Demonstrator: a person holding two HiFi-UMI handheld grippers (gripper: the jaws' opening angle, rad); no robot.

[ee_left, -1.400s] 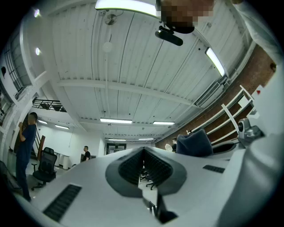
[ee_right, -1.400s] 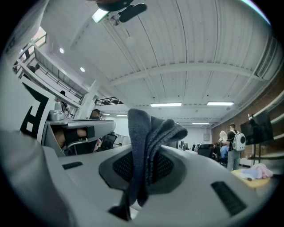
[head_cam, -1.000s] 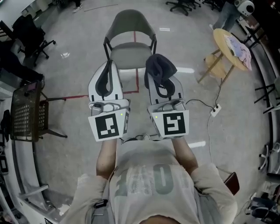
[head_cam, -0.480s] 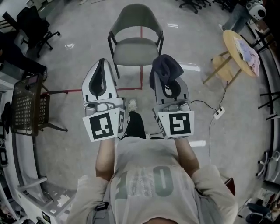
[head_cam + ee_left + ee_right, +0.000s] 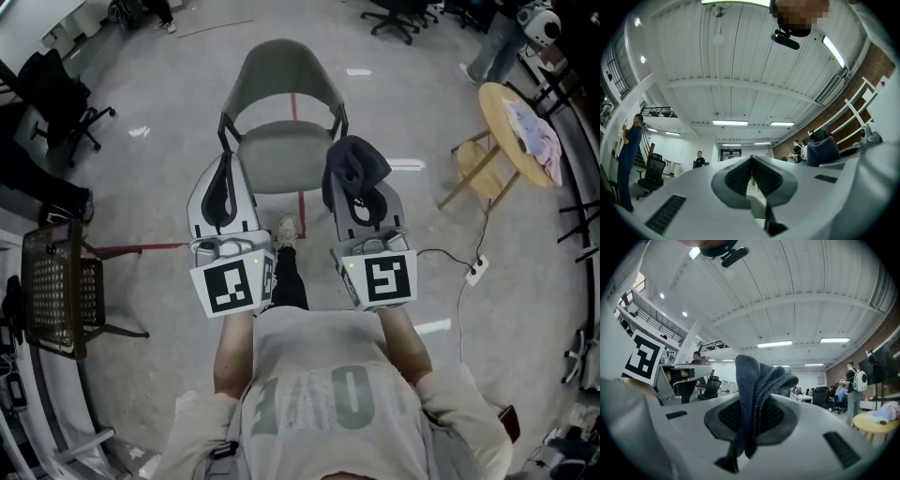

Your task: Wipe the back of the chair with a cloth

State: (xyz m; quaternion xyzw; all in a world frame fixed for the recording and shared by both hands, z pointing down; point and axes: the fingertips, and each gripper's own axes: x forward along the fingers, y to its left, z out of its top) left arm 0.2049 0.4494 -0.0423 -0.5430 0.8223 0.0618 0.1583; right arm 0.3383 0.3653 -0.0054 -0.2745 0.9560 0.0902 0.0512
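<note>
A grey-green chair [image 5: 284,103] with black legs stands on the floor ahead of me, its curved back on the far side. My right gripper [image 5: 355,181] is shut on a dark blue-grey cloth [image 5: 352,162], which bunches over its tip near the seat's right front corner. In the right gripper view the cloth [image 5: 757,394] is pinched between the jaws and sticks upward. My left gripper [image 5: 223,176] is shut with nothing in it, held beside the seat's left front corner; in its own view the jaws [image 5: 751,176] meet, pointing up at the ceiling.
A round wooden table [image 5: 518,127] with cloths on it stands at the right. A mesh chair [image 5: 58,281] sits at the left, an office chair [image 5: 56,89] farther back. A white power strip [image 5: 478,270] and cable lie on the floor. My shoe [image 5: 287,230] shows between the grippers.
The view has shifted as I stepped; the chair sits slightly lower and closer in the head view. Both grippers keep their pose, the cloth still held in the right one.
</note>
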